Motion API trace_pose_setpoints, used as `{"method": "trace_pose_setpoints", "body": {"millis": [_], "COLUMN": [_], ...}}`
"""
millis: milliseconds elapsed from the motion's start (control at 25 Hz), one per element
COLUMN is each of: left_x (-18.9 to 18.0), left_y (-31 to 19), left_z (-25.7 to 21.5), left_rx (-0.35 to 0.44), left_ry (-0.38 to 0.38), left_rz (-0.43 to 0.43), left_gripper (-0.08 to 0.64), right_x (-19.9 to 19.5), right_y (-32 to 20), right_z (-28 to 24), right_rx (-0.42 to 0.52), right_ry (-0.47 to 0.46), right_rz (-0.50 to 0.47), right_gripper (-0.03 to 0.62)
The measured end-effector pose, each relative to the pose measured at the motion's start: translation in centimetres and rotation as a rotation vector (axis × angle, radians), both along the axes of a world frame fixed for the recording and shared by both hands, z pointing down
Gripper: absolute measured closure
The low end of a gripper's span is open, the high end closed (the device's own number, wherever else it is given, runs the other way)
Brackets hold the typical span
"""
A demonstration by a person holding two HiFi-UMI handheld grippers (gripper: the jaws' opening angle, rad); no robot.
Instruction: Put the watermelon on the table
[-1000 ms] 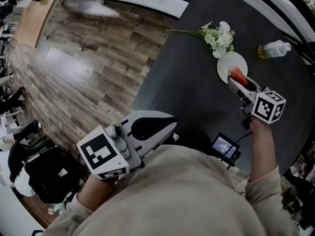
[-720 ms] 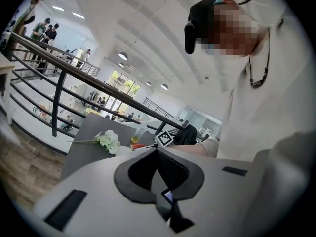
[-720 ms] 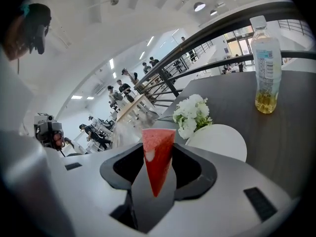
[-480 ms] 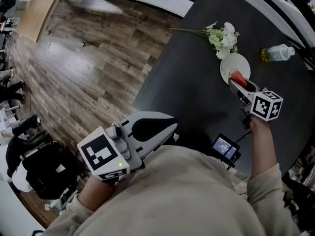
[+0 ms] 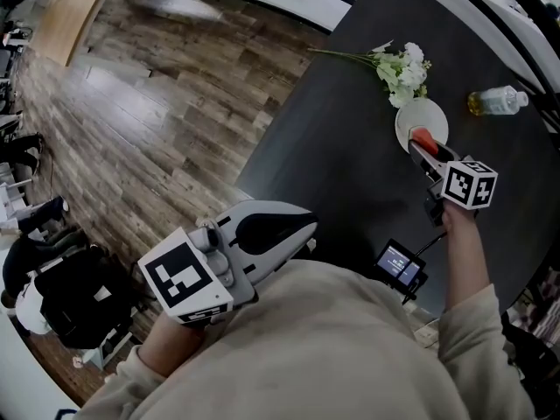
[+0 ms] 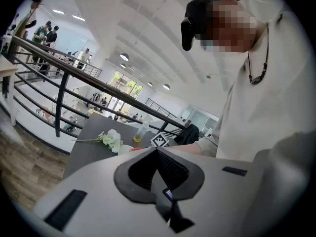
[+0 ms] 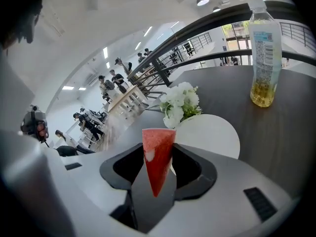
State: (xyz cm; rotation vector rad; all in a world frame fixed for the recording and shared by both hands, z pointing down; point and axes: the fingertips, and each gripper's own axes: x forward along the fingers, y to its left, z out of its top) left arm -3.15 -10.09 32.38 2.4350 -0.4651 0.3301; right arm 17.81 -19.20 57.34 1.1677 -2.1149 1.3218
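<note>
A red wedge of watermelon stands point-down between the jaws of my right gripper, which is shut on it. In the head view the watermelon shows over the near edge of a white plate on the dark table. Whether it touches the plate I cannot tell. My left gripper hangs by the person's body, off the table's near corner. In the left gripper view its jaws meet with nothing between them.
White flowers lie just beyond the plate, and a plastic bottle with yellowish liquid lies to their right. A small screen device hangs at the table's near edge. Wooden floor spreads to the left.
My right gripper has sunk toward the plate with the watermelon still in it. The left gripper has stayed where it was.
</note>
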Motion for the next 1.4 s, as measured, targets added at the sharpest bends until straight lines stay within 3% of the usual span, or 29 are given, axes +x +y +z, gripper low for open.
{"method": "trace_pose_setpoints", "body": {"millis": [680, 1400], "left_x": [0.1, -0.3], "left_y": [0.5, 1.0], "left_z": [0.1, 0.3], "left_rx": [0.000, -0.032], "left_ry": [-0.001, 0.019], "left_rz": [0.003, -0.017], "left_gripper": [0.554, 0.554], "right_x": [1.3, 2.0], "right_y": [-0.8, -1.6], "right_z": [5.4, 6.9], "right_rx": [-0.074, -0.095], "right_ry": [0.108, 0.226], "right_rz": [0.022, 0.015], "right_gripper": [0.400, 0.400]}}
